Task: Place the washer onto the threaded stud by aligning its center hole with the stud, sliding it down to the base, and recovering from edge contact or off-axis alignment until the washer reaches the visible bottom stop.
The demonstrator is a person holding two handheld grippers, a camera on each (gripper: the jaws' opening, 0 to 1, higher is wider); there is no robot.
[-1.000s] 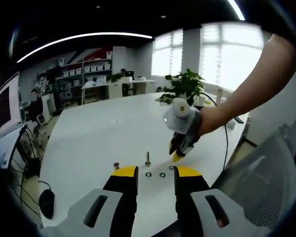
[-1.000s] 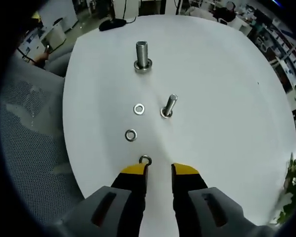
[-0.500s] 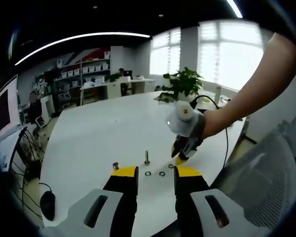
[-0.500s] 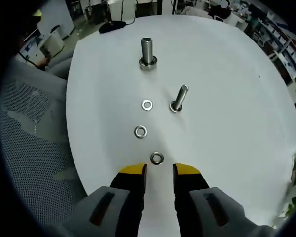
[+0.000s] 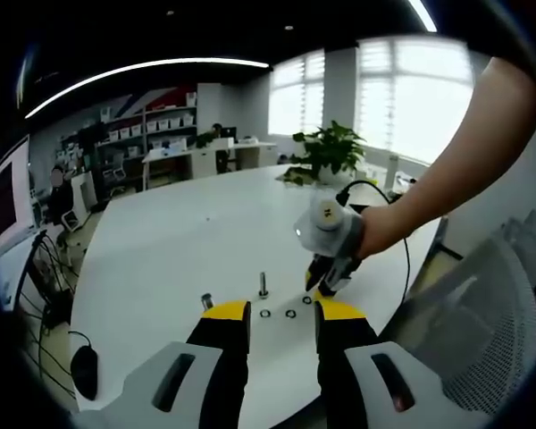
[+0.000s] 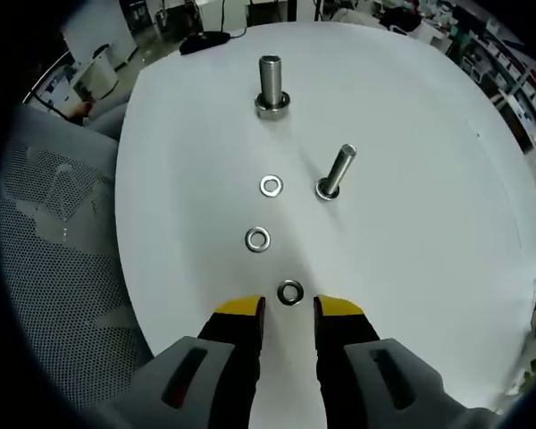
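Two yellow-tipped jaws of the right gripper [image 6: 288, 308] are held apart with nothing gripped, and a washer [image 6: 289, 292] is seen lying flat on the white table [image 6: 411, 223] right at the gap between the tips. Further out, two more washers [image 6: 257, 239] are lined up, with the thin threaded stud [image 6: 335, 172] off to the right and a thicker stud [image 6: 271, 86] farthest away. Over in the left gripper view, the left gripper [image 5: 282, 310] is kept open too, empty, a bit back from the studs.
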